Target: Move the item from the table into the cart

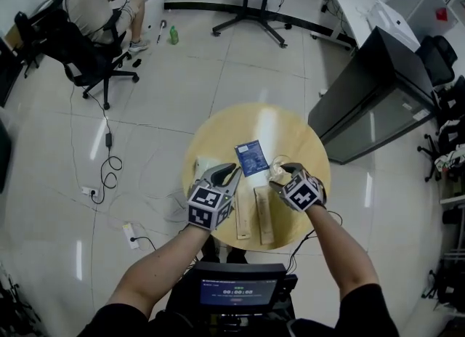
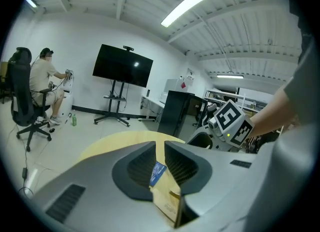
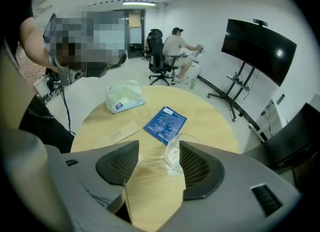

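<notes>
Jaws of right hand-held gripper gape wide (empty); left hand-held gripper narrowly parted, empty.

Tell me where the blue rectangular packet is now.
In the head view, the blue rectangular packet lies near the middle of the round wooden table, just beyond and between the left gripper and the right gripper.

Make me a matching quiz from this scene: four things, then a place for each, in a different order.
Things:
1 blue leaflet
2 tissue pack
3 clear plastic
4 green bottle

Places:
A on the floor
B just ahead of the right gripper
C table centre
D table's left part

Pairs: 1-C, 2-D, 3-B, 4-A
</notes>
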Demonstrator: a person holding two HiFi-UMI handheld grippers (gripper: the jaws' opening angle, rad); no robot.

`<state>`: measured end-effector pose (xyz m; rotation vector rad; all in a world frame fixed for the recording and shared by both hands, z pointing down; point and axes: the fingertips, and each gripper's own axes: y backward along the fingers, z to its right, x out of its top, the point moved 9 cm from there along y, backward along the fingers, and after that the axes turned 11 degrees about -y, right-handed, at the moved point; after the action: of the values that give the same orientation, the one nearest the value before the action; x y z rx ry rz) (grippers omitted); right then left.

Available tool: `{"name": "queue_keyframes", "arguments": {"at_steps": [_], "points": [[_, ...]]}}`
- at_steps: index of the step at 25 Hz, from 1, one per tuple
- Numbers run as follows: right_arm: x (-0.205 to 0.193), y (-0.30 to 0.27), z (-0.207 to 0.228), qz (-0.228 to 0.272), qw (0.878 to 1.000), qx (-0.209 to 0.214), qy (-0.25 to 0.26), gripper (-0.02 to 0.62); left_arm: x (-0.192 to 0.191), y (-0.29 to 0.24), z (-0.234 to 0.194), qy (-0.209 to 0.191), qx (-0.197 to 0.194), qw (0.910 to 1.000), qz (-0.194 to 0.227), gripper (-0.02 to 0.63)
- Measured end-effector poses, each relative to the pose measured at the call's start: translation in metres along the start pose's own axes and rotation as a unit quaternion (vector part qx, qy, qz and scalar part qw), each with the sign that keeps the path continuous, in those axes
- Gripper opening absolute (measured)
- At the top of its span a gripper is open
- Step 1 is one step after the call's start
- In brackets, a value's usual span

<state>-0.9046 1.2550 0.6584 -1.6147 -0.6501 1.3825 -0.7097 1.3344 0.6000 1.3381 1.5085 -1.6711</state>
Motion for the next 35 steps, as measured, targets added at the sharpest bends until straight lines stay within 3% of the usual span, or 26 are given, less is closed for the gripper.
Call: {"name": "queue_keyframes", "arguments": {"at_steps": [12,15,25,27,29,35], "points": [[0.002,-0.065,0.026,-0.087,0.991,0.010,0.102,0.255,-0.033,-0.059,-0.017,0.016,0.003,0.9994,-0.032,0.063],[-0.003,-0.075,0.030,-0.105,0.986,0.008,0.127,0.227,-0.038,-0.071,-0.015,0.021,0.001,0.9992,-0.034,0.063],[-0.004,-0.098,0.030,-0.134,0.979,-0.001,0.155,0.225,-0.040,-0.079,-0.017,0.032,-0.007,0.9992,-0.023,0.063],[-0.002,-0.099,0.030,-0.131,0.978,-0.013,0.162,0.172,-0.042,-0.077,-0.017,0.034,-0.009,0.9991,-0.022,0.063],[0.001,-0.098,0.033,-0.128,0.978,-0.025,0.160,0.074,-0.043,-0.075,-0.017,0.035,-0.010,0.9991,-0.023,0.063],[0.000,-0.097,0.035,-0.127,0.980,-0.033,0.148,0.066,-0.043,-0.072,-0.019,0.036,-0.007,0.9991,-0.020,0.061]]}}
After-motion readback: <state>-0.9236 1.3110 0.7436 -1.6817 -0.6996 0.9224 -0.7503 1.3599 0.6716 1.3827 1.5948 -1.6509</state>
